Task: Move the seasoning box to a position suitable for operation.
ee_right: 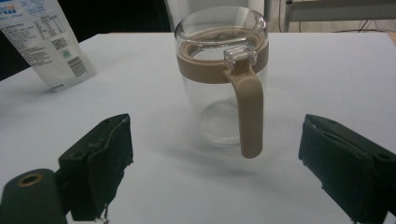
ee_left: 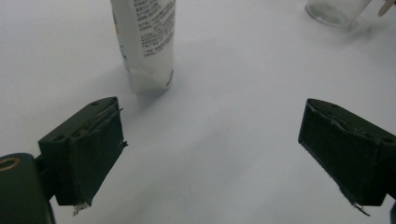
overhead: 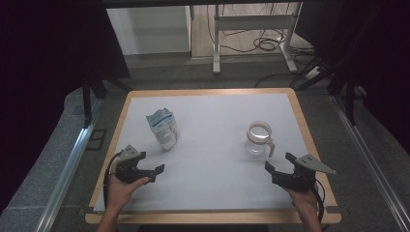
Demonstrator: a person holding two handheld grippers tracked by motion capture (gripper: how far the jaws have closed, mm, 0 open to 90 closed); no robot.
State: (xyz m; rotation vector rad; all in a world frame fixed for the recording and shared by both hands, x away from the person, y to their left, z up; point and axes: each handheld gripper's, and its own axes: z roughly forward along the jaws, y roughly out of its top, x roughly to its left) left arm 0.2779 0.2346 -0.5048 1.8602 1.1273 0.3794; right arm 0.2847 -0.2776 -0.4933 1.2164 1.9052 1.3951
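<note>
Clear glass jug (ee_right: 219, 93) (tan plastic handle), glossy pouch (overhead: 163, 127).

A white pouch (overhead: 163, 128) with blue print stands upright on the left half of the table (overhead: 212, 188), its top crumpled and leaning a little — small text and a barcode show on its side. Well apart from it, on the right half, stands a clear glass jug (overhead: 257, 139) — upright and empty, with a tan band round its rim and a tan handle turned toward the near right edge.
</note>
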